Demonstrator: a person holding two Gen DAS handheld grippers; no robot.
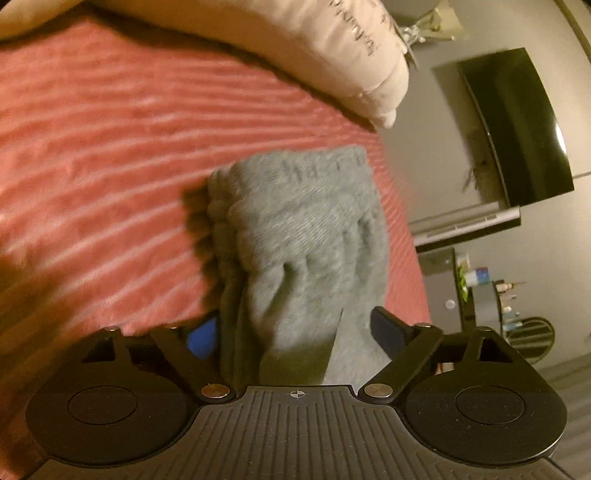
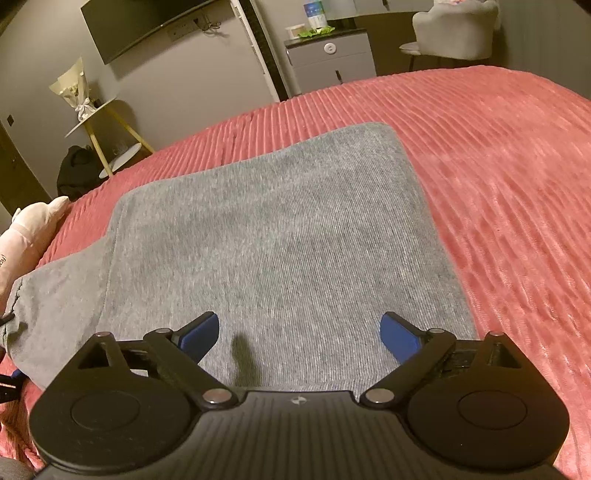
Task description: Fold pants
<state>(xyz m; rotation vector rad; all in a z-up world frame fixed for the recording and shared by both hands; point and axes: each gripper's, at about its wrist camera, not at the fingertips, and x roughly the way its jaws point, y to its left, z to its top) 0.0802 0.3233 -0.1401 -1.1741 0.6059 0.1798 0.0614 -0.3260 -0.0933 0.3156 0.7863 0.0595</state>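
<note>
The grey pants [image 2: 280, 229] lie folded into a flat rectangle on the red ribbed bedspread [image 2: 498, 184]. Their gathered waistband end [image 2: 44, 295] sticks out to the left. My right gripper [image 2: 301, 332] hovers open and wide just over the near edge of the folded cloth, with nothing pinched. In the left wrist view the bunched waistband end [image 1: 299, 229] runs up between the fingers of my left gripper [image 1: 293, 332]. The jaws stand apart around the bunch. The left blue pad [image 1: 201, 338] touches the cloth, and the right pad [image 1: 386, 328] sits beside it.
A cream pillow [image 1: 351, 55] lies at the far side of the bed, and a pink plush toy [image 2: 29, 229] at its left edge. Beyond the bed are a wall television [image 2: 147, 29], a grey cabinet [image 2: 328, 62], a chair [image 2: 454, 33] and a small side table [image 2: 99, 114].
</note>
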